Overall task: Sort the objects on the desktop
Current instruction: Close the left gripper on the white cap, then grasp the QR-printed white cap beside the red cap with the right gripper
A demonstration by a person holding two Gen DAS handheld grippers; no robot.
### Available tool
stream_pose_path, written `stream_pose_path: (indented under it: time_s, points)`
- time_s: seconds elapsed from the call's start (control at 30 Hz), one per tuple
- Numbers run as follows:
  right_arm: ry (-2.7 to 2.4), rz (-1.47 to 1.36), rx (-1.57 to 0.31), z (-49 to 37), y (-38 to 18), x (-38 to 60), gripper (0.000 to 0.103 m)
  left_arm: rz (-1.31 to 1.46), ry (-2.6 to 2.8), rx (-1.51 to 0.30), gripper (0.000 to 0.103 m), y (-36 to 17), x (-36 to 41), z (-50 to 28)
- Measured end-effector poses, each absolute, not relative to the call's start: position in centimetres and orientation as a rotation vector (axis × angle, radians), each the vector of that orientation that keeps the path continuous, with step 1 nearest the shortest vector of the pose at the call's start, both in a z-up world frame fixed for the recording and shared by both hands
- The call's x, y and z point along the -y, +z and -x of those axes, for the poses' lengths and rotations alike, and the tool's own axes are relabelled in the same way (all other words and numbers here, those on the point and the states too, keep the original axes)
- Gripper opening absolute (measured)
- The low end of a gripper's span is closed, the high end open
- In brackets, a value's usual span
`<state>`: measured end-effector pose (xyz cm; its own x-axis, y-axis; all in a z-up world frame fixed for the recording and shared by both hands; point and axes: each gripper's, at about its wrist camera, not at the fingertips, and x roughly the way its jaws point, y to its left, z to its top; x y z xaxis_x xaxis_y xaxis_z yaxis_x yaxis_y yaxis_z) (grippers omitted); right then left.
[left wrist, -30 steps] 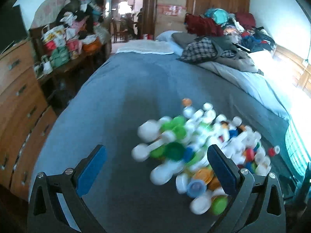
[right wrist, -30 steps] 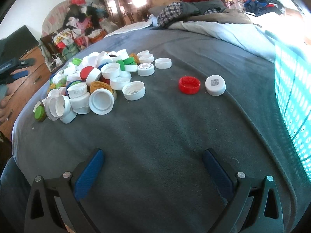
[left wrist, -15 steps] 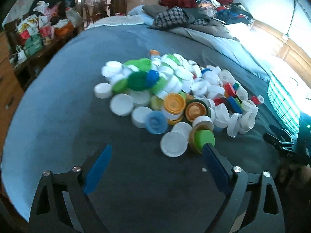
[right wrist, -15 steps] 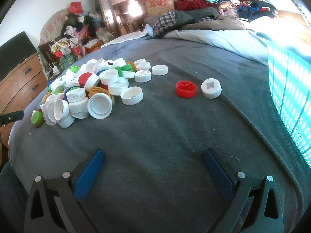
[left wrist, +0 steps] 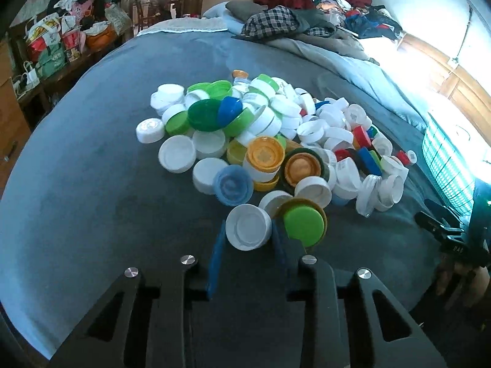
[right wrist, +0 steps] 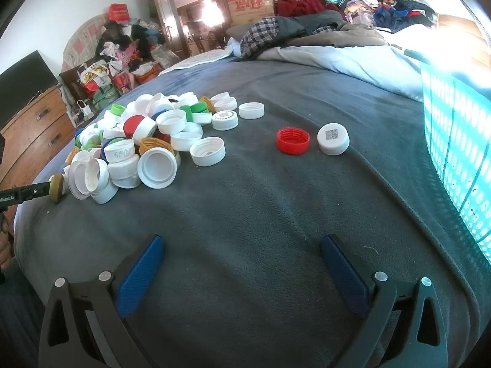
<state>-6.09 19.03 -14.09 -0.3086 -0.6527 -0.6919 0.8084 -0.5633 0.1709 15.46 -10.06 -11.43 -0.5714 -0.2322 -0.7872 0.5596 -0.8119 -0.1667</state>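
L gripper clamped on white cap at near edge of cap pile, on grey blanket.
Vs 1 s ago: L jaws went from wide to closed on the cap, gripper lower and closer. Green cap touches its R side. R gripper wide open, empty, unmoved; red cap + white QR cap ahead, teal basket at R.

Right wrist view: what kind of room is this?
Most likely a lived-in bedroom. The bottle caps lie on a bed under a grey blanket, with rumpled clothes heaped at its far end and a wooden dresser beside it.
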Motion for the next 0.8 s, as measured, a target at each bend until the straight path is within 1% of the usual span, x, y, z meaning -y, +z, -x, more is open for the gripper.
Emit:
stream_pose_path:
  time_s: [0.33,0.4,0.47,0.57,0.63,0.67,0.7,0.73,0.77,0.8]
  points:
    - [-1.982,-0.91,-0.258,6.1,-14.1,-19.0,0.103,-1.054,-2.318,-0.622,0.026,-11.5,11.1,-16.5]
    - [-1.983,-0.909,-0.258,6.1,-14.1,-19.0,0.103,-1.057,-2.272,-0.606,0.026,-11.7,11.6,-16.9]
    - [-1.983,-0.909,-0.258,6.1,-14.1,-19.0,0.103,-1.072,-2.242,-0.552,0.027,-11.9,11.6,-16.9]
    - [-1.986,-0.905,-0.258,6.1,-14.1,-19.0,0.103,-1.089,-2.233,-0.521,0.032,-12.5,11.5,-16.5]
    - [-1.987,-0.904,-0.263,6.1,-14.0,-19.0,0.103,-1.082,-2.227,-0.52,0.032,-12.7,11.6,-16.4]
    - [-1.986,-0.906,-0.268,6.1,-13.9,-19.0,0.103,-1.076,-2.224,-0.523,0.031,-12.7,11.6,-16.4]
    - [-1.984,-0.916,-0.281,6.1,-13.6,-18.9,0.103,-1.075,-2.219,-0.517,0.024,-12.7,11.6,-16.4]
    - [-1.984,-0.929,-0.289,6.1,-13.3,-18.9,0.103,-1.075,-2.216,-0.504,0.025,-12.6,11.5,-16.4]
    - [-1.981,-0.94,-0.29,6.2,-13.0,-18.9,0.101,-1.071,-2.22,-0.496,0.025,-12.4,11.4,-16.4]
    - [-1.974,-0.944,-0.278,6.3,-12.4,-19.1,0.093,-1.065,-2.227,-0.492,0.025,-12.2,11.4,-16.4]
